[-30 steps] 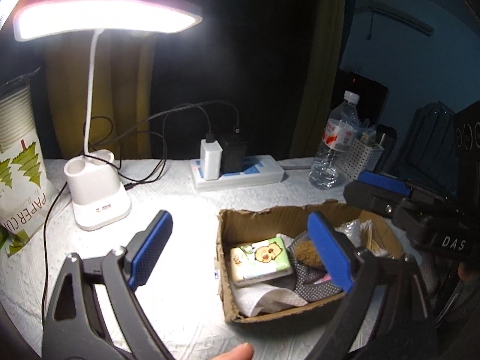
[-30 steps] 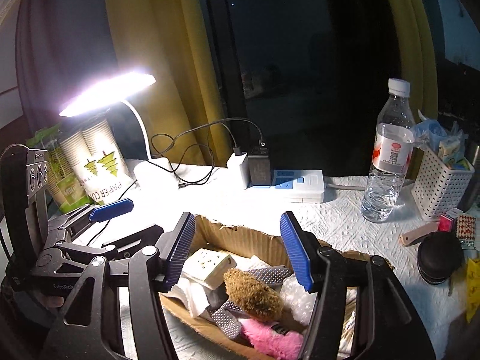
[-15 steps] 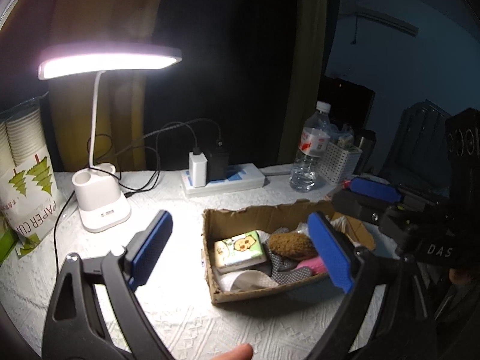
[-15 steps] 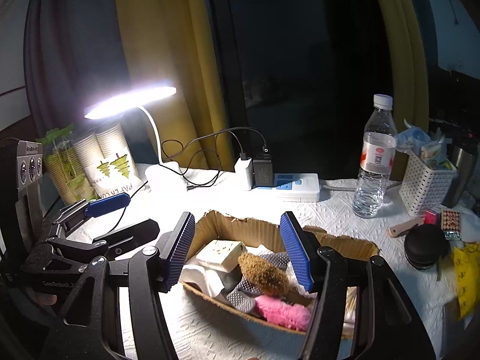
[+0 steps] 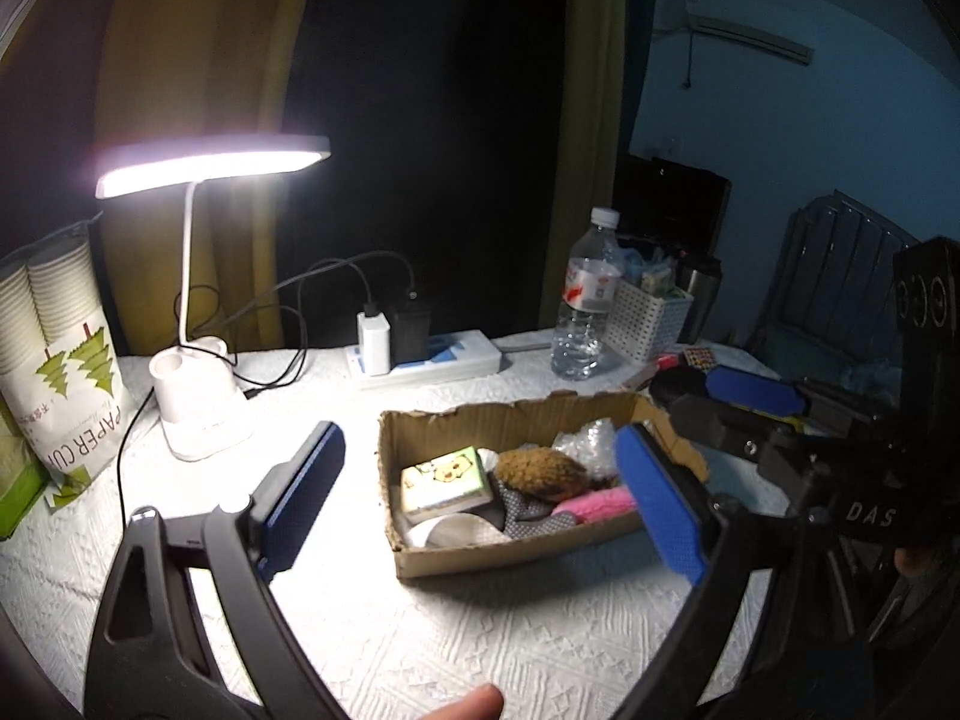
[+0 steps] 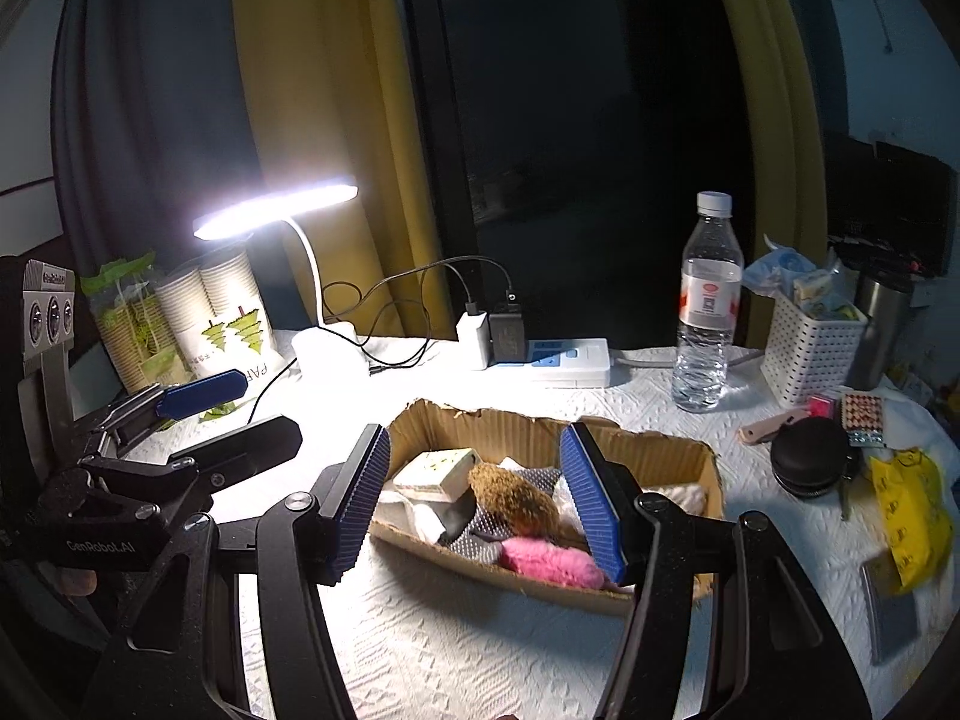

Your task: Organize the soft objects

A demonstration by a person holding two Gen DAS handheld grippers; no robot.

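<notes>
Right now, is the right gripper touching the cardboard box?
Apart. In the left wrist view, the right gripper hangs open above the box's far right corner, nothing between its fingers.

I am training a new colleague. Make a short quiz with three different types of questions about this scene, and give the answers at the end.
1. True or false: the left gripper is shut on the pink fluffy item.
2. Multiple choice: where does the tissue pack with the cartoon print lie?
A. beside the water bottle
B. inside the cardboard box
C. under the desk lamp
3. Fill in: the brown fuzzy item lies in the box, with the ____ fluffy item next to it.

Key
1. False: both the left gripper and the right gripper are open and hold nothing.
2. B
3. pink
</notes>
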